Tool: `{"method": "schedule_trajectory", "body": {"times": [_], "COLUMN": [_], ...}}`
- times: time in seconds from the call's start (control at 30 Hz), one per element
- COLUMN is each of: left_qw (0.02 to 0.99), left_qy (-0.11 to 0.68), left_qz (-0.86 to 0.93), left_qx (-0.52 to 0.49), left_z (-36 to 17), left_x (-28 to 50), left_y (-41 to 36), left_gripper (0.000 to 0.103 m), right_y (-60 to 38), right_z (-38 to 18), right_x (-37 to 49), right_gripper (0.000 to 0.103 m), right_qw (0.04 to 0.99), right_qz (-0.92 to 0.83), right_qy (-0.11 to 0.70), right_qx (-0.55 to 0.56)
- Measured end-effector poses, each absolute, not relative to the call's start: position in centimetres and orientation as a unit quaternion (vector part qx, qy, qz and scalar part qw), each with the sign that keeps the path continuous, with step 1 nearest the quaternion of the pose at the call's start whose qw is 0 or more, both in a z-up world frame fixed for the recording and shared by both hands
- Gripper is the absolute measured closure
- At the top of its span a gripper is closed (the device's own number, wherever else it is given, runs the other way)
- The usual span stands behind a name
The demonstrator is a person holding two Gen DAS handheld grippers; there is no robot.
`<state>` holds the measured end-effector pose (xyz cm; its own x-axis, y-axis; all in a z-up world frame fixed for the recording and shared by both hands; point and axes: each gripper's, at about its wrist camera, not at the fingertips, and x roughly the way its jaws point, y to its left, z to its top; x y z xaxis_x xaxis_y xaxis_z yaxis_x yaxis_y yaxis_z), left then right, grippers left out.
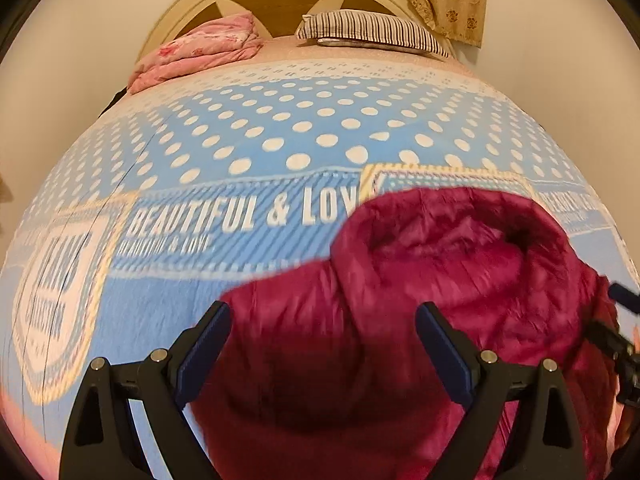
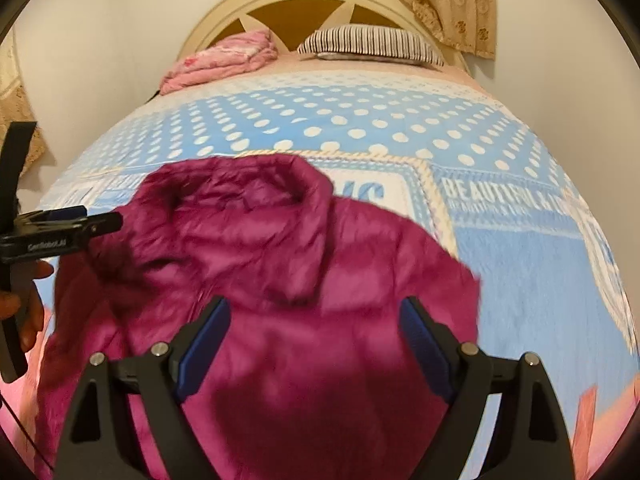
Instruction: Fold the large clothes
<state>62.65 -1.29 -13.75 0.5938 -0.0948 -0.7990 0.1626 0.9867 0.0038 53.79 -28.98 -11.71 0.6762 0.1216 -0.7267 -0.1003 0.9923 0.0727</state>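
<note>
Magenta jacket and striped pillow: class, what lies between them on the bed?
Only the blue polka-dot blanket lies between the magenta jacket and the striped pillow; nothing rests on that stretch. Both wrist views show it.

Striped pillow, pink quilt

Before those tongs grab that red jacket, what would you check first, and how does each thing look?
1. Left tongs open: ok.
2. Right tongs open: ok.
3. Jacket lying on the bedspread: ok.
4. Jacket spread flat: not ok, it looks rumpled near the collar.
5. Sleeves located: cannot tell, the picture is blurred.
6. Folded pink quilt and striped pillow away from the jacket: ok.
</note>
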Motion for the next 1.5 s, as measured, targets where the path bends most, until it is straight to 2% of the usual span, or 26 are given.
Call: {"method": "schedule_trajectory", "body": {"times": [0.27,0.3,0.33,0.37,0.4,0.47,0.57,0.8,1.2,1.5], "left_qw": [0.892,0.892,0.893,0.894,0.892,0.886,0.894,0.911,0.899,0.913], "left_qy": [0.436,0.435,0.430,0.426,0.427,0.434,0.416,0.373,0.398,0.374], "left_qz": [-0.097,-0.108,-0.115,-0.121,-0.126,-0.138,-0.148,-0.167,-0.171,-0.161], "left_qx": [0.066,0.065,0.067,0.072,0.080,0.089,0.079,0.061,0.066,0.017], "left_z": [-15.2,-15.4,-15.4,-15.5,-15.6,-16.0,-15.3,-13.8,-18.1,-14.2], "left_x": [66.5,66.5,66.4,66.2,66.1,65.8,64.9,61.2,59.6,57.1], "left_y": [-2.8,-3.0,-3.2,-3.5,-3.8,-4.2,-3.7,-2.1,-1.5,0.0], "left_gripper": [0.010,0.011,0.014,0.028,0.050,0.074,0.088,0.089,0.090,0.087], "right_y": [-27.9,-27.7,-27.5,-27.5,-27.5,-27.6,-28.2,-28.7,-29.1,-28.6], "right_z": [-11.5,-11.8,-12.0,-12.2,-12.7,-13.0,-12.8,-12.9,-15.5,-16.2], "right_x": [61.8,62.5,62.8,63.2,63.5,63.6,62.6,59.9,59.0,58.3], "right_gripper": [0.016,0.019,0.029,0.046,0.052,0.074,0.087,0.090,0.091,0.091], "right_qw": [0.912,0.909,0.908,0.905,0.900,0.897,0.902,0.910,0.904,0.902], "right_qz": [0.067,0.063,0.062,0.064,0.066,0.063,0.072,0.071,0.060,0.054], "right_qy": [0.405,0.411,0.413,0.419,0.428,0.434,0.423,0.401,0.406,0.394], "right_qx": [-0.014,-0.027,-0.033,-0.038,-0.039,-0.047,-0.039,-0.079,-0.121,-0.167]}}
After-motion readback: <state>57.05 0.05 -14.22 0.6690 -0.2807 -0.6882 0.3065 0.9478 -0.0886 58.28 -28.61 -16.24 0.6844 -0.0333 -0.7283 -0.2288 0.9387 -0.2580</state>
